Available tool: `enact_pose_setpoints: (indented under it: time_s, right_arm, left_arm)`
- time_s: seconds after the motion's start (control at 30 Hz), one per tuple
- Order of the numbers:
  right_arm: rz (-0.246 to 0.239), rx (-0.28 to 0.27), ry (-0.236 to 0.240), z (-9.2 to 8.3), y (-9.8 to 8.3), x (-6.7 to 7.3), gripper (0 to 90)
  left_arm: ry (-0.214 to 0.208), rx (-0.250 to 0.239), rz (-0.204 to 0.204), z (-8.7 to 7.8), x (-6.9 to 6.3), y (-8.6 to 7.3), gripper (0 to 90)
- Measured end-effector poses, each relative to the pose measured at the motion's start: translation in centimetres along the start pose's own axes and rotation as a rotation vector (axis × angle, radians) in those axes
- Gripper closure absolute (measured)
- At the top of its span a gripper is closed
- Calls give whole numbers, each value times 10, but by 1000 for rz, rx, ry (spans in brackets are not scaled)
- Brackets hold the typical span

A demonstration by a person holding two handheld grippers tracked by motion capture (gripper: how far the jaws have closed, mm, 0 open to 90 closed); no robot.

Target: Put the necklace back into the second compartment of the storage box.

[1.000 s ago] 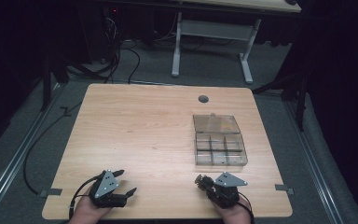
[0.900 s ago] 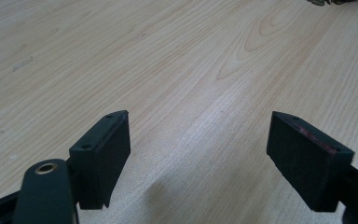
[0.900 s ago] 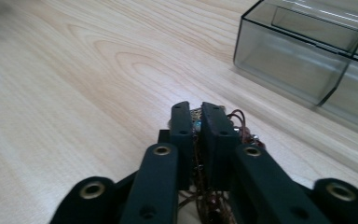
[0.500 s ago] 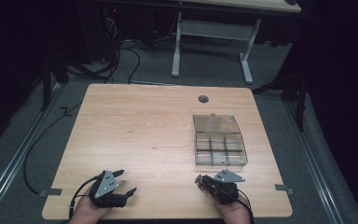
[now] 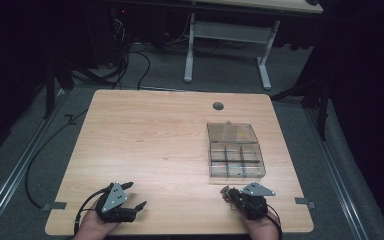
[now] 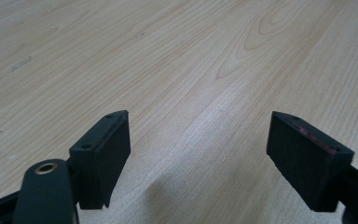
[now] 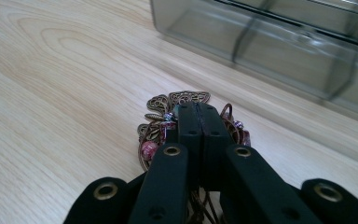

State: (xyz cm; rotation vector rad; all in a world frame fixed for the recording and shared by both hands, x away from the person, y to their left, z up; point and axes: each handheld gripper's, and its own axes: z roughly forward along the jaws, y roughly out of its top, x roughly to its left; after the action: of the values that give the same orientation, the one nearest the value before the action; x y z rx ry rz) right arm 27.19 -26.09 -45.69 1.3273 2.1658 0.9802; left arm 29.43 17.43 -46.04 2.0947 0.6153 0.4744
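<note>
on the wooden table [image 5: 155,135], left gripper [image 6: 198,154] jaws apart, right gripper [image 7: 200,122] jaws clamp beaded filigree jewellery [image 7: 161,126].

I can read no text, label, brand, number or sign anywhere around the wooden table [image 5: 150,145]. The clear compartment box [image 5: 235,150] lying on that table near its right edge carries no lettering I can make out. My own black jaws, rising over the table's grain in both gripper views, bear only screw holes and no marks.
</note>
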Motion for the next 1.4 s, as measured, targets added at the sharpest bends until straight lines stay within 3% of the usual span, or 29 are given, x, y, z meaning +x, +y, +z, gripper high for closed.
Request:
enact_pose_setpoints:
  time_s: [0.2,0.47,0.5,0.63,0.73,0.8,0.87,0.93,1.03,1.4]
  right_arm:
    - [45,-2,-39,-12,-10,-17,899]
    - [57,-20,-56,-15,-9,-21,861]
    - [81,-62,-68,-24,-7,-24,859]
    - [123,-55,-106,-31,-5,-35,860]
    - [137,21,-136,-28,-5,-45,853]
    - [144,40,-137,-27,-5,-46,846]
    - [155,99,-136,-24,-2,-48,823]
    - [154,116,-138,-23,0,-49,813]
    - [177,189,-125,-23,8,-52,799]
    - [191,360,-128,-20,23,-55,767]
  left_arm:
    - [-2,-1,0,0,0,0,222]
    - [-4,-1,0,0,0,0,222]
    - [-5,-2,-1,0,0,0,222]
    - [-12,-1,5,0,0,0,222]
    - [-13,8,6,0,0,0,224]
    - [-16,9,8,0,0,0,226]
    - [-20,14,9,1,0,0,228]
    - [-27,16,13,1,0,0,228]
    - [-31,13,20,1,-1,0,229]
    - [-40,6,39,-1,-2,-1,230]
